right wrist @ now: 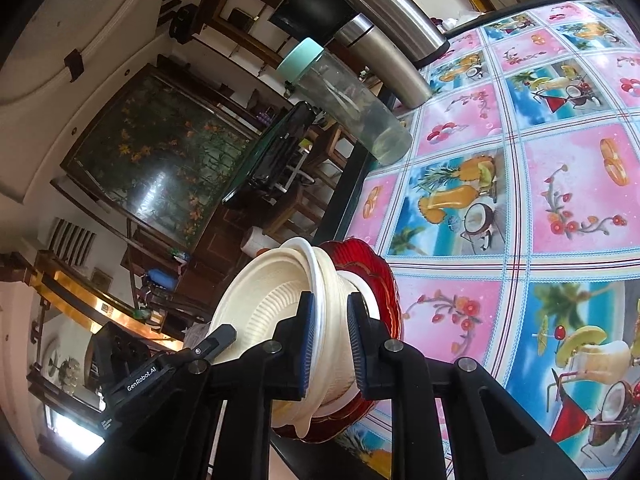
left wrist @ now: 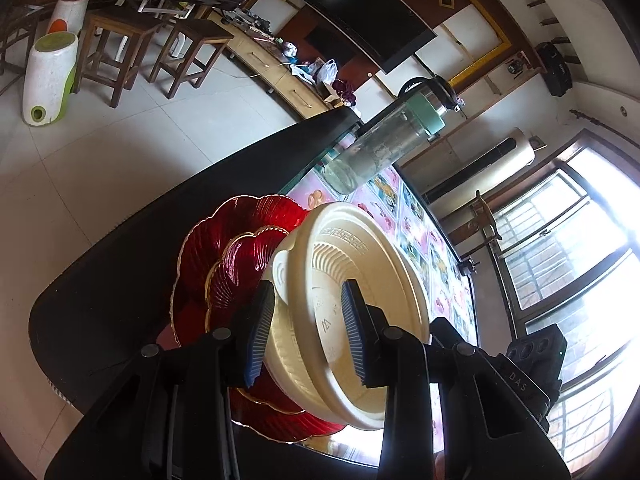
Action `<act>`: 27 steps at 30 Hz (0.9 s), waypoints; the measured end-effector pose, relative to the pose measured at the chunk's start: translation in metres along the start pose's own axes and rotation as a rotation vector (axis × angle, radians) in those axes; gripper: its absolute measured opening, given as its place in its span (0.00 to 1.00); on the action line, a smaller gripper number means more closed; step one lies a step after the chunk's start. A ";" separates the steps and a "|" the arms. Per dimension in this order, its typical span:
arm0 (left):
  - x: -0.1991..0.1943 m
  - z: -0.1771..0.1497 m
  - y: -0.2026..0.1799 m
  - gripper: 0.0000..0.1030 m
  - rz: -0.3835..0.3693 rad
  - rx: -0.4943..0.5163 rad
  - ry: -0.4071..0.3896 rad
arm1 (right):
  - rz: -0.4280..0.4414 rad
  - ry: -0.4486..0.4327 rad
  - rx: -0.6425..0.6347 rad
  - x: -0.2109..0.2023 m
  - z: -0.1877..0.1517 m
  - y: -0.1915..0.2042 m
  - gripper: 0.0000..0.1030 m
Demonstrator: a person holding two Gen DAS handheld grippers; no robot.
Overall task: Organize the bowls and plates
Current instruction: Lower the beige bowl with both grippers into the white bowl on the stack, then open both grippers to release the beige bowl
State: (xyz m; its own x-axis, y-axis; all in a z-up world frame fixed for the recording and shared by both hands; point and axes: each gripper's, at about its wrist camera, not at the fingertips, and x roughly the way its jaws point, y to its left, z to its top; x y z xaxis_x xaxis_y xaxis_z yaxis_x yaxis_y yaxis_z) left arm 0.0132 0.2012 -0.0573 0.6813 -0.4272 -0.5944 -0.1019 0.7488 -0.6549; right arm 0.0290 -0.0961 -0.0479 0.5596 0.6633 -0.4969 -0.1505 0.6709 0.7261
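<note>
On the bench [right wrist: 560, 184], near its dark edge, a cream bowl [left wrist: 360, 300] sits on a stack of red plates [left wrist: 224, 264], the smaller plate nested in the larger. The bowl's rim is pinched from opposite sides: the left hand-held gripper [left wrist: 308, 332] is closed on it with one finger inside the bowl and one outside, and the right hand-held gripper [right wrist: 328, 344] is closed likewise.

The step appears to be seating or lifting the bowl on the plates. It would be done best with both grips kept level and moved together, since thin plastic walls are likely to flex and glossy plates to slide.

A second rim nested in the bowl is suggested only by the right wrist view, where the patterned cloth [right wrist: 452, 208] and two steel flasks [right wrist: 384, 56] behind a clear bottle [right wrist: 352, 100] are shown. The nested plates and the floor beyond the bench edge are shown plainly only by the left wrist view.
</note>
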 end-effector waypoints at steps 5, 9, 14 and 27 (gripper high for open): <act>0.001 0.000 -0.001 0.31 -0.011 -0.007 0.001 | 0.043 0.028 0.040 0.009 -0.002 -0.008 0.17; 0.003 0.002 0.008 0.31 -0.041 -0.033 0.006 | 0.107 0.036 0.061 0.012 -0.001 -0.014 0.16; 0.001 0.004 0.008 0.31 -0.041 -0.047 0.019 | 0.193 0.064 0.107 0.013 -0.001 -0.023 0.23; -0.053 -0.035 -0.078 0.60 0.353 0.420 -0.295 | 0.207 -0.144 -0.028 -0.062 0.011 -0.042 0.62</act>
State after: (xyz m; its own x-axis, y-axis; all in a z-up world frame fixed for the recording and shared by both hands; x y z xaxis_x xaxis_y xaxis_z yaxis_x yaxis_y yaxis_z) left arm -0.0397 0.1475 0.0089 0.8364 -0.0045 -0.5481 -0.1044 0.9804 -0.1673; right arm 0.0100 -0.1688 -0.0425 0.6249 0.7346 -0.2645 -0.2953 0.5360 0.7909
